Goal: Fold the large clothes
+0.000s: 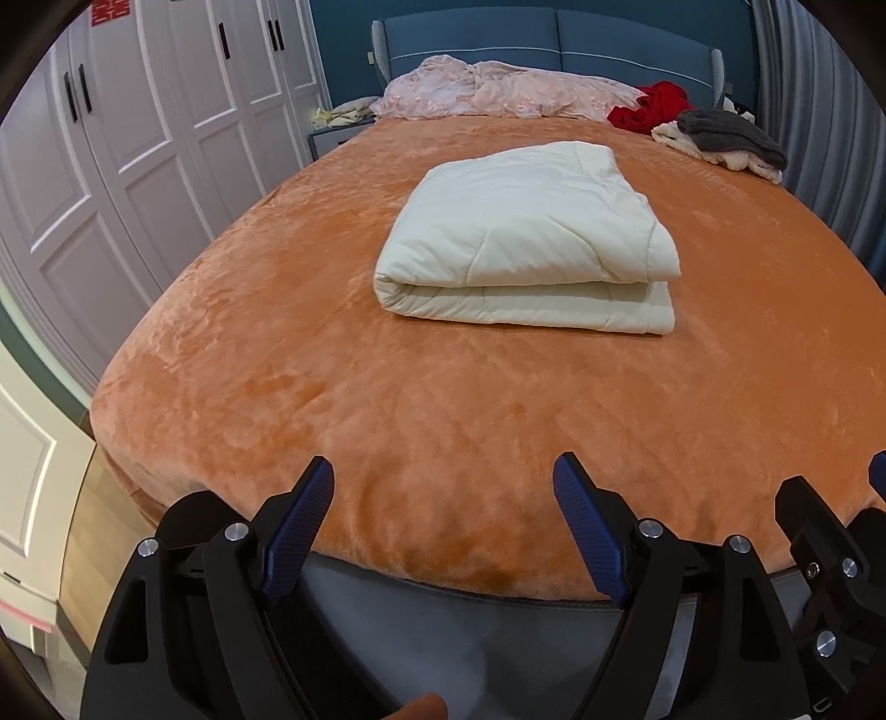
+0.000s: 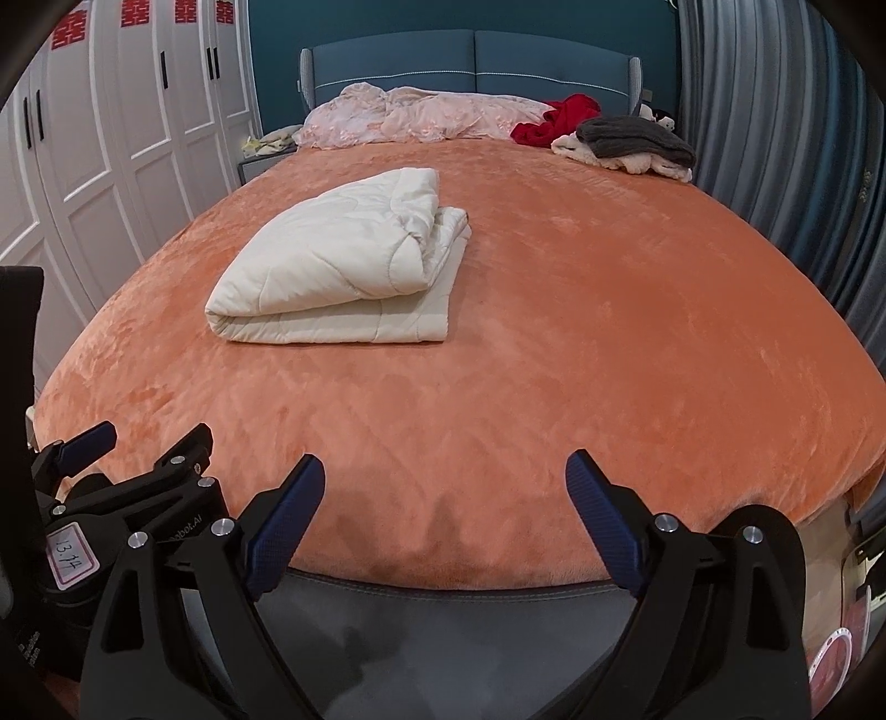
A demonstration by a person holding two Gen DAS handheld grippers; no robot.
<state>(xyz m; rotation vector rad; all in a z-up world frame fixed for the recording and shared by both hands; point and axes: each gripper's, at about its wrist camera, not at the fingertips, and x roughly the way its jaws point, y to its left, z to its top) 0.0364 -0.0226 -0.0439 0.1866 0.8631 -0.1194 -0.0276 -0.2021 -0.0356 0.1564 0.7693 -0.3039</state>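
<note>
A cream quilted comforter (image 1: pixel 526 243) lies folded into a thick rectangle on the orange bed cover (image 1: pixel 387 399). It also shows in the right wrist view (image 2: pixel 343 266), left of centre. My left gripper (image 1: pixel 443 471) is open and empty, held over the foot edge of the bed, well short of the comforter. My right gripper (image 2: pixel 446 465) is open and empty, also at the foot edge. The right gripper's body shows at the right edge of the left view (image 1: pixel 830 554); the left gripper shows at the lower left of the right view (image 2: pixel 111 471).
A pink duvet (image 1: pixel 498 91) is bunched at the blue headboard (image 1: pixel 554 39). Red (image 1: pixel 653 108), grey (image 1: pixel 731 133) and cream clothes are piled at the far right corner. White wardrobe doors (image 1: pixel 138 138) line the left side, grey curtains (image 2: pixel 786 138) the right.
</note>
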